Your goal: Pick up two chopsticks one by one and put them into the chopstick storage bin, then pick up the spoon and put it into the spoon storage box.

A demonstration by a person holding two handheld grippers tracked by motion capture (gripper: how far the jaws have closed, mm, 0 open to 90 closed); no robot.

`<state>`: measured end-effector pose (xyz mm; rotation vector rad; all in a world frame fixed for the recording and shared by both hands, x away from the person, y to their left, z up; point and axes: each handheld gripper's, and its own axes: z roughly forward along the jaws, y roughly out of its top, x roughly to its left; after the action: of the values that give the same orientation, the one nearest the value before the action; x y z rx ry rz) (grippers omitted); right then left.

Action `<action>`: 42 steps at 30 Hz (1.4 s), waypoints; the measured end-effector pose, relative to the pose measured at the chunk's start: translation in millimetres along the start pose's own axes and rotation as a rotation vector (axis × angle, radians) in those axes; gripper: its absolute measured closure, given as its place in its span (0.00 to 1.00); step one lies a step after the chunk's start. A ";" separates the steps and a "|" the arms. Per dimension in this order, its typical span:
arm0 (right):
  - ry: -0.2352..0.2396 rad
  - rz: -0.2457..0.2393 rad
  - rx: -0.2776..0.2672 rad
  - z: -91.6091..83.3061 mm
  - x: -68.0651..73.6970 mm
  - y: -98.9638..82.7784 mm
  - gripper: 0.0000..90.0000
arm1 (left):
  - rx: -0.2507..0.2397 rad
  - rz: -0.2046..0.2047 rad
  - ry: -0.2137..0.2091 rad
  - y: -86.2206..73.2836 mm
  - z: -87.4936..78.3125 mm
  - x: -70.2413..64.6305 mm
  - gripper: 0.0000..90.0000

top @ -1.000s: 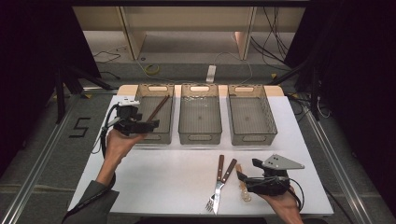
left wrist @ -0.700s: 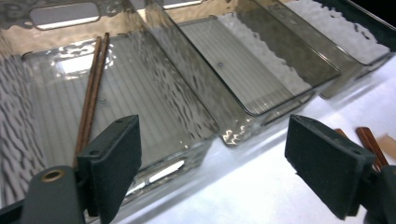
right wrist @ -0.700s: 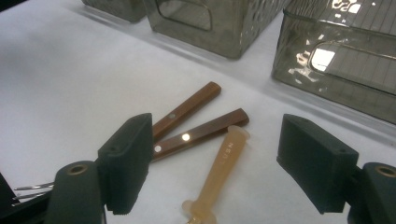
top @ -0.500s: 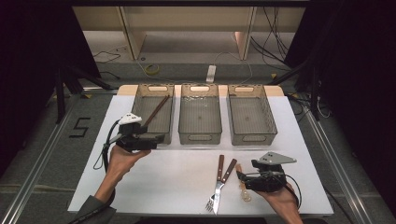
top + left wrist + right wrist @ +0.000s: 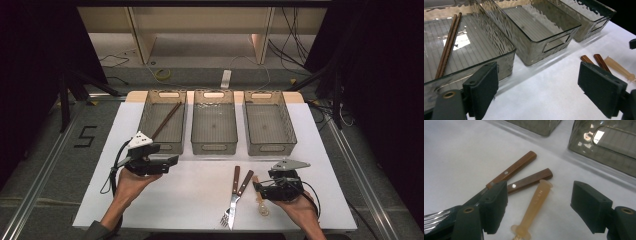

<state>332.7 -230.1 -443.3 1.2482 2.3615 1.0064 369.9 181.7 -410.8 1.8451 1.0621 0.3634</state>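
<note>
The work in hand reads as sorting cutlery into 3 clear bins [image 5: 214,148] lined up across the 12 o'clock side of the white surface [image 5: 195,200]. The left bin [image 5: 161,146] already holds a pair of brown chopsticks [image 5: 166,120], lying diagonally on its floor, which suggests each bin takes 1 kind of utensil; the middle and right bins hold nothing so far.

The left tongs [image 5: 173,161] hang just off that bin's near corner, at about 9 o'clock on the surface. Their jaws have just been opening and now stand spread with nothing between them, fitting a drop-off just finished.

The remaining pieces lie together at about 5 o'clock: a fork [image 5: 231,198] and a knife [image 5: 239,196], both wood-handled and crossing at the blades, and just beside them a pale, translucent-handled utensil [image 5: 260,200], likely a spoon, though its head is too small to tell. The right tongs [image 5: 257,188] sit low over this cluster, jaws spread on either side of the pale handle [image 5: 536,202] but not pressing it, so that piece looks like the next pick.
</note>
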 end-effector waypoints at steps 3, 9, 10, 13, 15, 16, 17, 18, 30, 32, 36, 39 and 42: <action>-0.003 0.004 0.024 3.8 -2.1 0.8 0.34 | 0.002 0.001 0.000 -1.8 -2.6 -1.4 0.18; -0.016 0.002 0.056 6.3 -4.6 0.9 0.35 | 0.014 0.030 0.015 -9.8 -6.0 -6.5 0.18; -0.015 0.004 0.062 7.0 -4.6 0.9 0.35 | 0.015 0.033 0.014 -11.2 -6.2 -7.3 0.18; -0.013 0.001 0.076 9.0 -4.3 1.3 0.36 | 0.015 0.040 0.006 -13.8 -6.9 -8.8 0.18; -0.012 0.000 0.089 10.6 -3.4 1.6 0.37 | 0.012 0.044 0.000 -16.9 -8.5 -10.4 0.18; -0.012 -0.002 0.098 11.6 -2.9 1.6 0.37 | 0.008 0.041 -0.007 -17.8 -9.4 -10.8 0.18; -0.012 -0.002 0.105 12.6 -2.3 1.4 0.38 | 0.004 0.042 -0.011 -18.7 -10.3 -11.3 0.17; -0.010 -0.005 0.115 13.4 -2.0 1.3 0.38 | -0.005 0.038 -0.015 -19.7 -11.0 -12.6 0.18; -0.001 -0.035 0.170 20.0 1.5 1.5 0.51 | -0.004 0.040 -0.025 -24.5 -11.3 -15.4 0.17; 0.001 -0.038 0.178 21.7 0.9 1.2 0.53 | -0.006 0.041 -0.020 -24.8 -11.5 -15.5 0.17; -0.001 -0.036 0.188 23.3 0.8 1.5 0.55 | -0.011 0.037 -0.015 -24.8 -11.5 -15.6 0.17; -0.004 -0.039 0.203 25.5 1.7 1.3 0.57 | -0.014 0.044 -0.022 -25.0 -12.6 -17.2 0.17; -0.003 -0.051 0.217 27.6 3.4 1.6 0.58 | -0.012 0.052 -0.020 -24.9 -12.7 -17.6 0.17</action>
<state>346.5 -214.5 -461.7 1.2529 2.5411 0.7475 338.9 179.6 -422.0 1.8648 0.9977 0.3806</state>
